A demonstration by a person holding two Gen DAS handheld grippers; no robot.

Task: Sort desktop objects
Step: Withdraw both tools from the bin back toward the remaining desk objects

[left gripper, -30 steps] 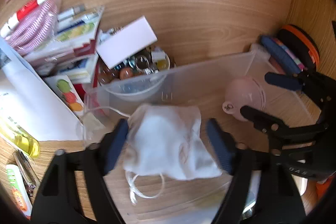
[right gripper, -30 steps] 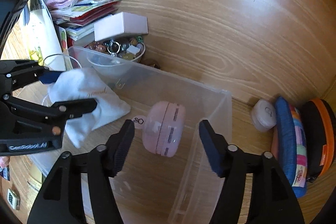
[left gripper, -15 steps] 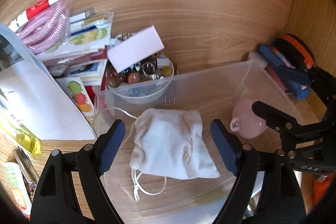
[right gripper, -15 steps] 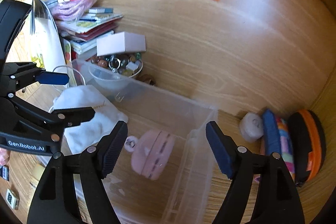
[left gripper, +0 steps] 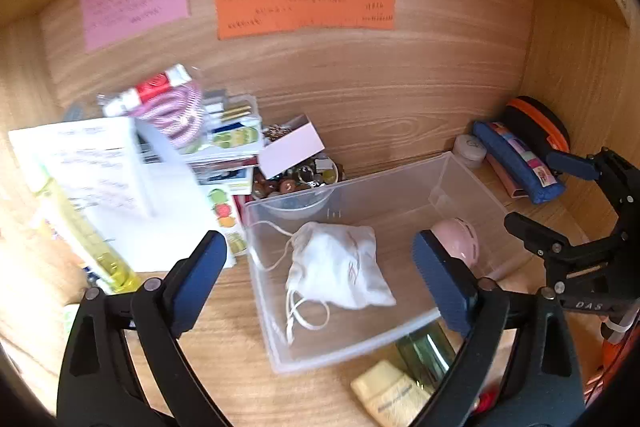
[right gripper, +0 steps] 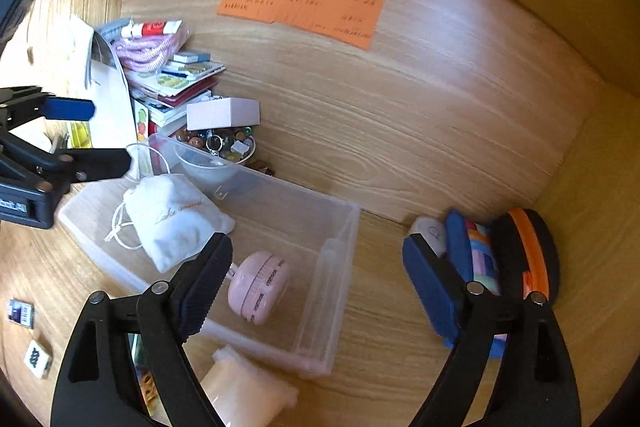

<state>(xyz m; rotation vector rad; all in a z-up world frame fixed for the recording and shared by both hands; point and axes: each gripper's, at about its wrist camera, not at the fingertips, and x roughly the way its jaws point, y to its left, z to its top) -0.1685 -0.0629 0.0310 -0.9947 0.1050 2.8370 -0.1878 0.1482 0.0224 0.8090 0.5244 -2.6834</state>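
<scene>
A clear plastic bin (left gripper: pixel 472 183) (right gripper: pixel 340 267) stands on the wooden desk. In it lie a white drawstring pouch (left gripper: pixel 340 267) (right gripper: pixel 176 219) and a round pink gadget (left gripper: pixel 460 239) (right gripper: pixel 260 287). My left gripper (left gripper: pixel 320 283) is open and empty, held above and in front of the bin. My right gripper (right gripper: pixel 316 291) is open and empty, above the bin's right end; it also shows at the right of the left wrist view (left gripper: pixel 560 195).
A bowl of trinkets (left gripper: pixel 300 183) with a white box (left gripper: pixel 292 151) and a stack of booklets (left gripper: pixel 224 147) sit left of the bin. A blue pouch (right gripper: pixel 476 259), an orange-black case (right gripper: pixel 528 259) and a small white jar (right gripper: pixel 428 231) sit in the right corner. Yellow packets (left gripper: pixel 392 395) lie in front.
My left gripper opened, let go of the white pouch into the bin, and pulled back and up. My right gripper also drew back and up, away from the pink gadget.
</scene>
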